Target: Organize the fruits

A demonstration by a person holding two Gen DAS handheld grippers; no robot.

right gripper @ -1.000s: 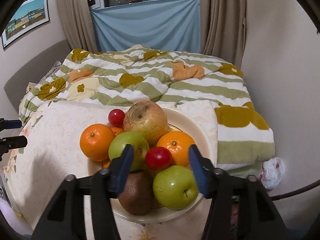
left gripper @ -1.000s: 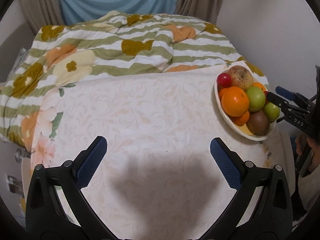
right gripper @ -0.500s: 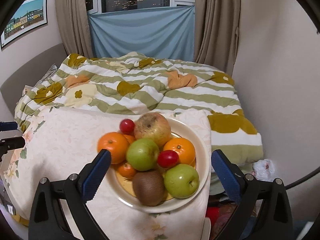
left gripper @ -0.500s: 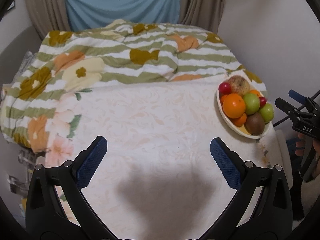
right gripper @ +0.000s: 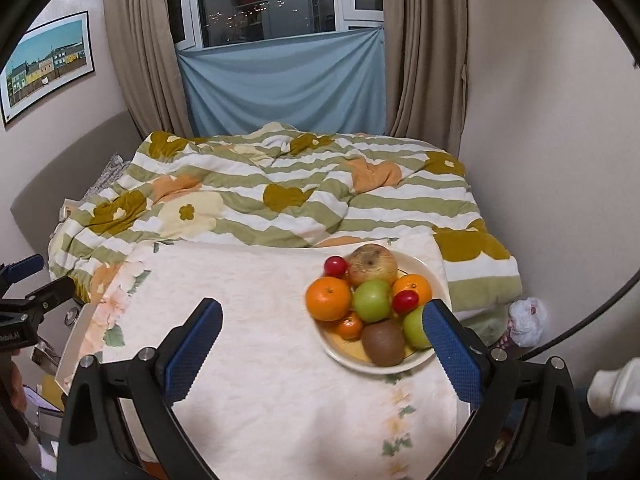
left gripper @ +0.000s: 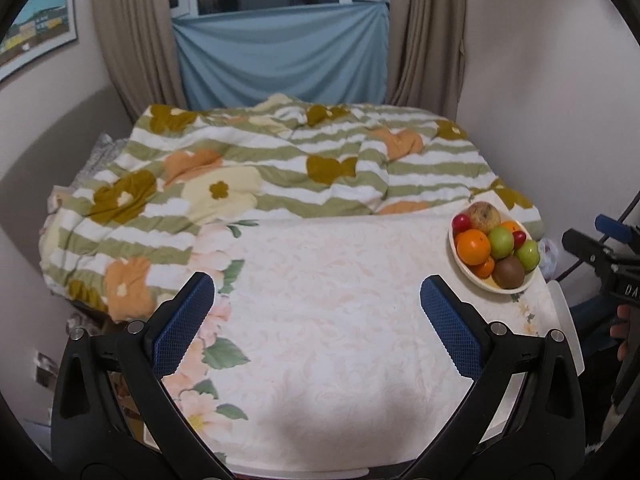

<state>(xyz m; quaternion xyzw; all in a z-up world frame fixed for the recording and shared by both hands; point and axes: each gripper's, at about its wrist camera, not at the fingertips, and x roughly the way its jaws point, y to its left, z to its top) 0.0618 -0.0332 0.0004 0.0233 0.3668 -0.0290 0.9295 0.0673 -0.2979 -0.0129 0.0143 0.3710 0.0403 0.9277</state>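
A shallow cream ceramic plate (right gripper: pixel 420 266) heaped with round fruit sits at the right end of the counter with the pale floral cloth (right gripper: pixel 260 320), in front of the right gripper (right gripper: pixel 322 354), whose jaws are spread wide and empty. The left gripper (left gripper: pixel 318 326) hovers over bare cloth, likewise released. The big glossy orange (right gripper: pixel 328 298) looks firm and light but likely to roll; it is probably best pinched across its middle, without nudging the small red fruit (right gripper: pixel 405 301) perched beside it.

Right tool (right gripper: pixel 322 342) opened, withdrawn from bowl (right gripper: pixel 420 268)
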